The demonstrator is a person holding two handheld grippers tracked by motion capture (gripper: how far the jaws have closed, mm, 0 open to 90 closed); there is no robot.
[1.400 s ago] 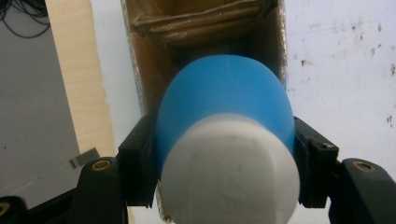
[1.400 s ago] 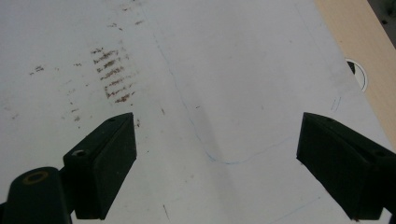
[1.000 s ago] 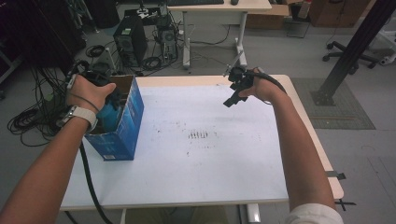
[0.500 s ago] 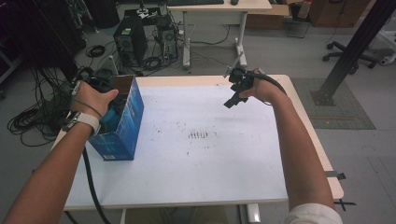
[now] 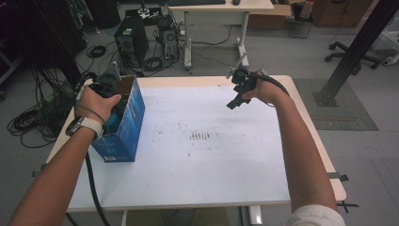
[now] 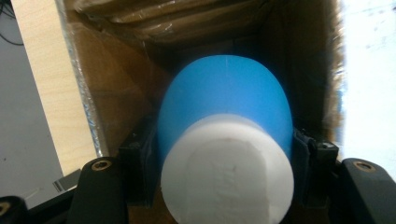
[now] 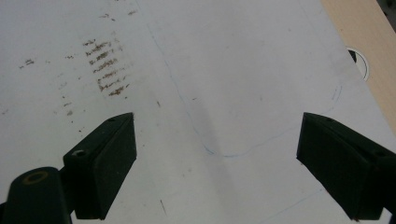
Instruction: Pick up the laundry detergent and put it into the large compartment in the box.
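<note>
While clamped in the left tongs (image 6: pixel 224 186), blue bottle (image 6: pixel 224 112) with white cap (image 6: pixel 226 172) partly down inside the open blue box (image 5: pixel 123 123) at the surface's (image 5: pixel 211 165) left edge; lowering half done, release left; right tongs (image 7: pixel 217 168) apart, idle near the far right corner.

Even, soft room light fills the high view, which is slightly grainy. In the left gripper view the white sheet (image 6: pixel 369 70) beside the jaws blows out to glare, while the cardboard box (image 6: pixel 116 74) interior ahead sits dim. The bottle cap (image 6: pixel 227 175) between the jaws is blurred.
</note>
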